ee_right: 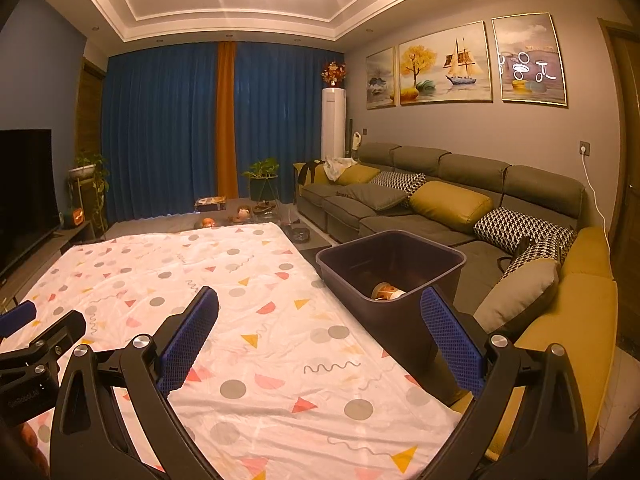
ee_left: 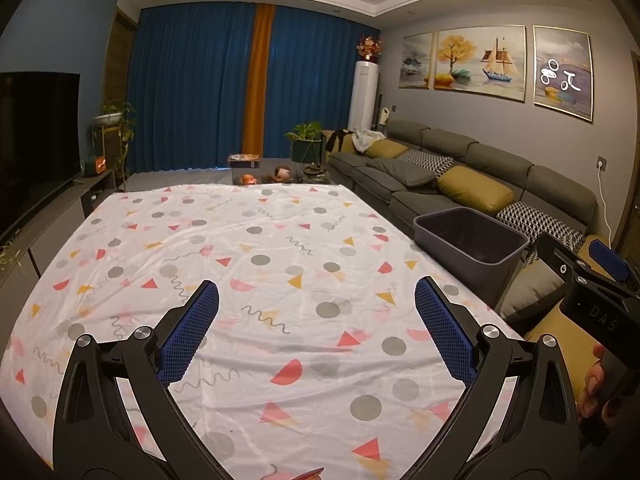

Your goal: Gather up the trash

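A dark bin (ee_right: pixel 400 276) stands at the right edge of the patterned cloth (ee_right: pixel 256 320), between the cloth and the grey and mustard sofa (ee_right: pixel 460 200). In the right wrist view, centre right of the frame, a crumpled paper cup or carton (ee_right: pixel 386 292) with orange print lies on the bin's floor near its front wall; what else is in there I cannot tell. From the left wrist view the bin (ee_left: pixel 468 240) sits at middle right and only its dark inside shows.

The left gripper (ee_left: pixel 316 320) hangs over the cloth, blue pads spread wide, nothing between them. The right gripper (ee_right: pixel 320 332) is likewise spread and empty, its right pad in front of the bin's near rim. The cloth looks bare of litter.
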Motion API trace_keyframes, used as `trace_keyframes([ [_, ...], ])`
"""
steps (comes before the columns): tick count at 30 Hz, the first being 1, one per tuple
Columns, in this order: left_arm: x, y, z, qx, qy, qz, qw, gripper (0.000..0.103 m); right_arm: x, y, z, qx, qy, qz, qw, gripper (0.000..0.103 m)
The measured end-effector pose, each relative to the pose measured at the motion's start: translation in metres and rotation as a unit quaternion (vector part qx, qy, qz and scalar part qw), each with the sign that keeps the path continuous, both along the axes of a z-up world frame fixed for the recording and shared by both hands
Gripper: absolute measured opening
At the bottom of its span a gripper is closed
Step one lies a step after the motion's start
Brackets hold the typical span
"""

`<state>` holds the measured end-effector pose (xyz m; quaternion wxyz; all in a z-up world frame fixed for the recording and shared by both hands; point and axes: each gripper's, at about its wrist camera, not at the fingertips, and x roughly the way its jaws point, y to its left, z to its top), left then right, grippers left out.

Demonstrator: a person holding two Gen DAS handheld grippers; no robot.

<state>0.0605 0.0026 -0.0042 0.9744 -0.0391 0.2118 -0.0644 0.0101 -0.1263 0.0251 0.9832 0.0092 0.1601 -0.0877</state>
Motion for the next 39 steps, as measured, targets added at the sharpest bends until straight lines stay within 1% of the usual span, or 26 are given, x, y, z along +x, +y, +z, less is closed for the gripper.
trace_keyframes([
  [39, -0.0042, -0.0033, 0.0011, 0.001, 0.001, -0.008, 1.0, 0.097, -0.0033, -0.0001, 0.0028, -0.003, -0.007, -0.005, 1.0, 0.097],
])
